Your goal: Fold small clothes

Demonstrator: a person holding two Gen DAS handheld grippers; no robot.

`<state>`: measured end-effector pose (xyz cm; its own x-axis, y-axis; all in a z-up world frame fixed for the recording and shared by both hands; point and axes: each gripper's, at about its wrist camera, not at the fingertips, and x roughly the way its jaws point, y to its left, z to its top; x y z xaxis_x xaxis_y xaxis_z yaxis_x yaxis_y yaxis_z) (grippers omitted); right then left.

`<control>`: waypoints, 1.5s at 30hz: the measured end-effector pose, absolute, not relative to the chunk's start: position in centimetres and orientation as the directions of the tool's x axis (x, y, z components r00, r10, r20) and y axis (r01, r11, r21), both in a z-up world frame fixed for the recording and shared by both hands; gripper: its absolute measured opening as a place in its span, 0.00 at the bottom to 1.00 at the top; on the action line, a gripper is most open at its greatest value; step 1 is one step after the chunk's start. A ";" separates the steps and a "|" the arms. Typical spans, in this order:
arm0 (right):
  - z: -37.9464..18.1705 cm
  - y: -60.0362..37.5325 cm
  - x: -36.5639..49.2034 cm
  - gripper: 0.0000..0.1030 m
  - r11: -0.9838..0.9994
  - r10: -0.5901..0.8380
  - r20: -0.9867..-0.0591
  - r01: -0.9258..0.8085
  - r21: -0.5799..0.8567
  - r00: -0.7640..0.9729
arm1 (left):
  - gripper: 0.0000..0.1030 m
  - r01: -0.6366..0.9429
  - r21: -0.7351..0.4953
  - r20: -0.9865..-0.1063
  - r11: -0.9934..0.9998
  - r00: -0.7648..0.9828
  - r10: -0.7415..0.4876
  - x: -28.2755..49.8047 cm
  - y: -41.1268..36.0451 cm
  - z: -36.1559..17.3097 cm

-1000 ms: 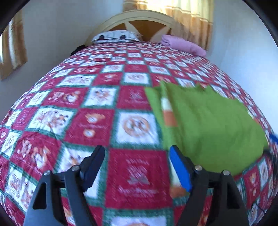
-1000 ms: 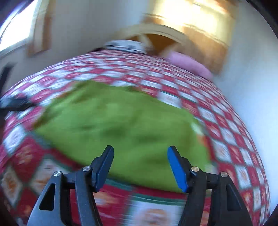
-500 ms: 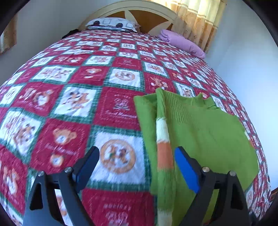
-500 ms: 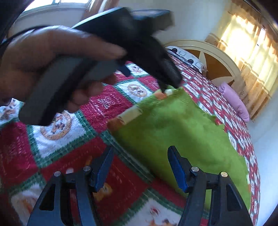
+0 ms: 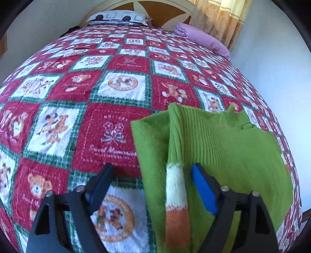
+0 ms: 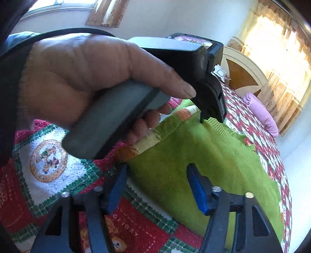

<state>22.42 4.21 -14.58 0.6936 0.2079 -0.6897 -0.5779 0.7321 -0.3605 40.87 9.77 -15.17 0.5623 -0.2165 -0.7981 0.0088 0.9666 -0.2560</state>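
A small green knit sweater (image 5: pixel 223 148) lies flat on the bed, one sleeve folded over its body. The sleeve (image 5: pixel 176 186) ends in a white and orange cuff. My left gripper (image 5: pixel 151 181) is open, low over the sweater's left edge, with the cuffed sleeve between its fingers. My right gripper (image 6: pixel 157 184) is open just above the sweater's (image 6: pixel 204 155) near edge. The right wrist view also shows the hand holding the left gripper (image 6: pixel 211 114), whose tips are down at the sweater by the cuff (image 6: pixel 147 144).
The bed has a red, white and green patchwork quilt (image 5: pixel 108 97). A patterned pillow (image 5: pixel 116 18) and a purple pillow (image 5: pixel 202 38) lie at the wooden headboard. A white wall runs along the bed's right side, with curtains (image 6: pixel 281 58) behind.
My left gripper moved forward and down onto the sweater's sleeve. My right gripper swung round and closed in on the sweater's near edge. Both stayed open.
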 end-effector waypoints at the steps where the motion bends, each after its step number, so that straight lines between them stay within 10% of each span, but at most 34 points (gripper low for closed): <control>1: -14.6 4.4 22.6 0.29 0.728 0.220 -0.700 -0.592 -0.346 0.679 | 0.58 0.016 -0.256 -0.796 0.967 0.564 -0.220 41.0 9.8 -15.1; 3: -14.6 4.7 22.3 0.18 0.722 0.223 -0.699 -0.597 -0.350 0.679 | 0.21 0.060 -0.320 -0.787 0.946 0.538 -0.300 41.3 9.8 -15.1; 5: -14.3 4.5 22.1 0.13 0.730 0.235 -0.703 -0.599 -0.329 0.672 | 0.17 0.058 -0.331 -0.792 0.942 0.525 -0.311 41.5 9.7 -14.6; 45: -5.5 -19.7 23.3 0.04 0.925 0.378 -0.580 -0.310 0.218 0.721 | 0.13 0.231 -0.464 -0.695 0.855 0.505 -0.513 43.9 -7.0 -3.7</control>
<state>23.31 -19.71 -5.55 0.7214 0.3781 -0.5802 -0.3098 0.9255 0.2179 43.90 -7.04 -3.72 0.5046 -0.5128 -0.6946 0.2311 0.8553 -0.4637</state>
